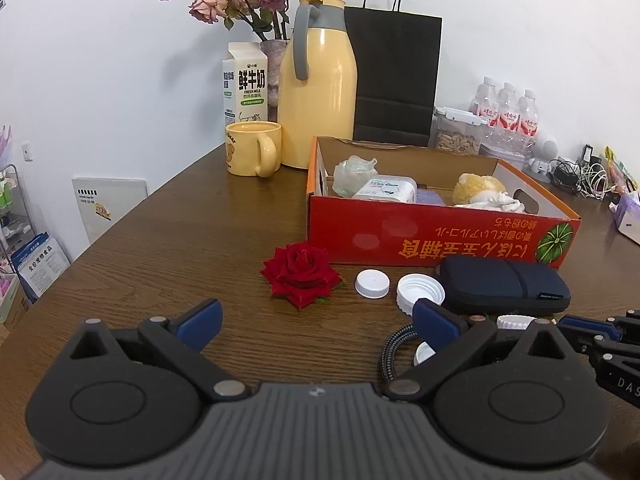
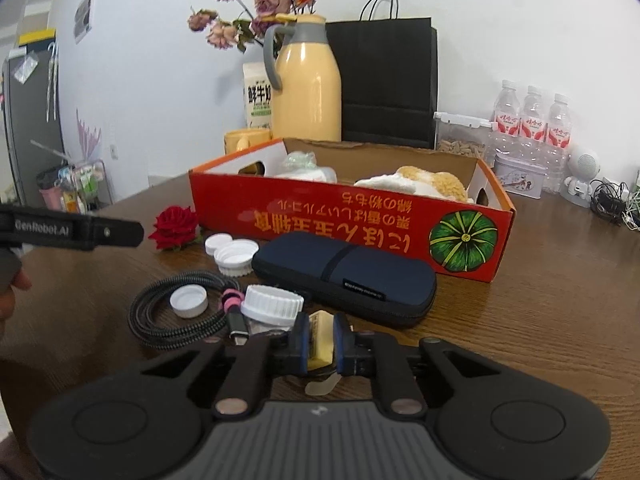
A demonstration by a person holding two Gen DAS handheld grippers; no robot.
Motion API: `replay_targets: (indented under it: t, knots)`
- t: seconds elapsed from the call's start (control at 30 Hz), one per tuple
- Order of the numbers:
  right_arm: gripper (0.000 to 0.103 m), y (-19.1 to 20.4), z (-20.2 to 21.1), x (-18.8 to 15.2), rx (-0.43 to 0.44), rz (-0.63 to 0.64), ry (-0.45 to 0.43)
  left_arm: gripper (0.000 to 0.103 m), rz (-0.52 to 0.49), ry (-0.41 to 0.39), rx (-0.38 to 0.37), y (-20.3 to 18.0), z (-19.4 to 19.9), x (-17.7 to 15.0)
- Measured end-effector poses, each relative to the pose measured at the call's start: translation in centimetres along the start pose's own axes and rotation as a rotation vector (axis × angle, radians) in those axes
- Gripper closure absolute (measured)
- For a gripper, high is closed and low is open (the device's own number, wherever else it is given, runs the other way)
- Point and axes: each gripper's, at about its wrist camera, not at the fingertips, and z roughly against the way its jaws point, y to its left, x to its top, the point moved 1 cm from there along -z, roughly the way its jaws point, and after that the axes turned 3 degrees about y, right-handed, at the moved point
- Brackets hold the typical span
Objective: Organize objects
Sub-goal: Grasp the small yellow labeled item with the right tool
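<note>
Red box (image 2: 352, 216): on wooden table (image 2: 540, 320), long side facing the cameras, print upside down.
Navy case (image 2: 344, 276): flat just before the box, long axis left-right, slightly angled.
Left gripper (image 1: 316, 320): fingers spread wide, nothing between; rose (image 1: 300, 276) ahead.
Right gripper (image 2: 320, 340): clamped on yellowish block (image 2: 322, 340), upright between pads, low over the table beside a white-capped jar (image 2: 274, 304).

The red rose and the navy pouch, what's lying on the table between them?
Two white caps: one closed side up beside the red rose, one open side up touching the navy pouch, clearest in the left wrist view.
</note>
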Motion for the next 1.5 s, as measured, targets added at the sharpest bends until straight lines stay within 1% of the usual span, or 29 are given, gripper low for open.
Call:
replay_targets:
  t: [0.17,0.2,0.23,0.33,0.4,0.43,0.47,0.53,0.6,0.8,0.83,0.87,0.9,0.93,0.97,1.03,1.17,1.27,1.4,1.47,1.5]
  knots:
    - [0.093,-0.2,0.8,0.0,0.013,-0.019,-0.043,0.000,-0.012,0.005,-0.012,-0.5,0.0,0.0]
    - [0.097,-0.3,1.0,0.1,0.016,-0.024,-0.053,0.000,-0.016,0.005,-0.015,-0.7,0.0,0.0]
    - [0.102,-0.5,1.2,0.1,0.020,-0.030,-0.061,0.000,-0.020,0.007,-0.019,-0.9,0.0,0.0]
    - [0.102,-0.8,1.5,0.2,0.023,-0.044,-0.075,0.000,-0.035,0.012,-0.038,-1.8,-0.1,0.0]
    - [0.102,-1.0,1.5,0.2,0.025,-0.045,-0.065,0.000,-0.047,0.015,-0.050,-2.4,-0.1,0.0]
    - [0.099,-1.0,1.4,0.1,0.030,-0.042,-0.054,0.000,-0.053,0.017,-0.056,-2.7,-0.2,-0.1]
    - [0.093,-1.0,1.4,0.0,0.030,-0.039,-0.049,0.000,-0.057,0.019,-0.060,-3.0,-0.2,-0.1]
    - [0.092,-0.8,1.1,-0.2,0.033,-0.019,-0.025,0.000,-0.068,0.023,-0.068,-3.4,-0.3,-0.2]
    - [0.087,-0.6,0.8,-0.4,0.031,-0.005,-0.003,0.000,-0.073,0.026,-0.070,-3.6,-0.3,-0.3]
    - [0.074,-0.4,0.5,-0.6,0.033,0.007,0.023,0.000,-0.082,0.027,-0.071,-3.9,-0.2,-0.2]
    - [0.071,-0.4,0.4,-0.6,0.024,0.009,0.036,0.000,-0.083,0.026,-0.072,-4.0,-0.1,-0.2]
    - [0.070,-0.4,0.1,-0.6,0.018,0.008,0.058,0.000,-0.084,0.026,-0.073,-4.0,-0.1,-0.2]
    - [0.070,-0.5,-0.1,-0.6,0.011,0.002,0.075,0.000,-0.086,0.026,-0.074,-4.1,-0.1,-0.2]
    - [0.072,-0.7,0.0,-0.6,0.015,-0.007,0.070,0.000,-0.088,0.026,-0.076,-4.2,0.0,-0.2]
    - [0.074,-0.8,0.0,-0.7,0.021,-0.011,0.069,0.000,-0.090,0.026,-0.077,-4.3,0.0,-0.3]
    - [0.083,-1.0,0.1,-0.7,0.021,-0.014,0.064,0.000,-0.094,0.028,-0.078,-4.5,-0.1,-0.2]
    - [0.083,-1.1,0.4,-0.7,0.028,-0.016,0.042,0.000,-0.108,0.027,-0.091,-5.3,-0.2,-0.1]
    - [0.084,-1.7,1.2,-0.7,0.027,-0.042,-0.011,0.000,-0.127,0.025,-0.115,-6.2,-0.3,0.2]
    - [0.083,-2.7,2.1,-0.7,-0.009,-0.087,-0.074,0.000,-0.155,0.036,-0.173,-7.9,-0.8,0.3]
    - [0.083,-3.4,2.2,-0.7,-0.022,-0.106,-0.078,0.000,-0.159,0.039,-0.203,-8.7,-1.3,0.4]
    - [0.083,-3.7,2.2,-0.7,-0.025,-0.115,-0.080,0.003,-0.159,0.046,-0.220,-9.1,-1.6,0.4]
